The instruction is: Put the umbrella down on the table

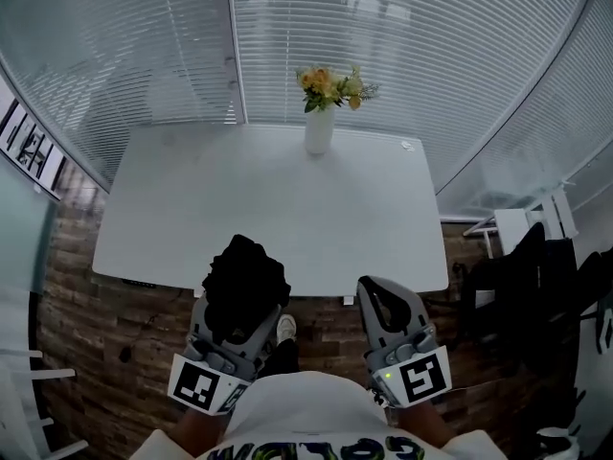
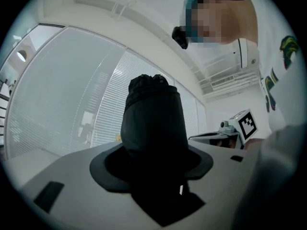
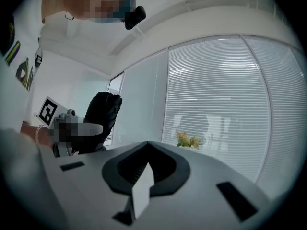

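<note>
Left gripper (image 1: 238, 307) clamped on the folded black umbrella (image 1: 245, 268), which is held clear of the white table (image 1: 278, 199), at its near edge. Right gripper (image 1: 381, 305) jaws pressed together, empty. Flower vase (image 1: 319, 130) at the table's far edge

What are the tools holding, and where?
The left tool grips the black folded umbrella by its lower part. The right tool holds nothing.

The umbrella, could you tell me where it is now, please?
Head view, lower left: the black umbrella is clamped in the left gripper, by the near edge of the white table.
</note>
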A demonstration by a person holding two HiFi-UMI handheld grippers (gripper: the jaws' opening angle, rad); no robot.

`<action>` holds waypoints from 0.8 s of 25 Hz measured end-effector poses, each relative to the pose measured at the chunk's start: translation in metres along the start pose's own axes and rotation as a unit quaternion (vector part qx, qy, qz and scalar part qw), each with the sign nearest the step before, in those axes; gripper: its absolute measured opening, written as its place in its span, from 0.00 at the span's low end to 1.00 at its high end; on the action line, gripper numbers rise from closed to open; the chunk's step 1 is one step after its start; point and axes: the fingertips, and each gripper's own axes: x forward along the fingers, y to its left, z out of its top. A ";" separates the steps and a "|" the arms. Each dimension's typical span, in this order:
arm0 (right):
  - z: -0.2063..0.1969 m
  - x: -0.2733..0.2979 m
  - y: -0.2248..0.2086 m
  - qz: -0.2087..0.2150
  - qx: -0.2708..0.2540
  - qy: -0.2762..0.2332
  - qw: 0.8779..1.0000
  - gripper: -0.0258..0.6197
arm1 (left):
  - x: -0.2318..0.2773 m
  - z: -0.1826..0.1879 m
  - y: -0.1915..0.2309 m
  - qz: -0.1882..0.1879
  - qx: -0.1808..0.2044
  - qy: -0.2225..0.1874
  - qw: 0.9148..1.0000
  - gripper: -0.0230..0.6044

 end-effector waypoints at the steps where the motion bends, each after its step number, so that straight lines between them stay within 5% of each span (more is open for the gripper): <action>1: 0.001 0.009 -0.002 0.001 0.001 0.001 1.000 0.05 | 0.005 0.001 0.008 0.000 0.000 0.000 1.000 0.46; 20: 0.009 0.122 -0.063 -0.008 -0.010 -0.007 1.000 0.05 | 0.098 -0.001 0.091 -0.012 -0.007 0.000 1.000 0.46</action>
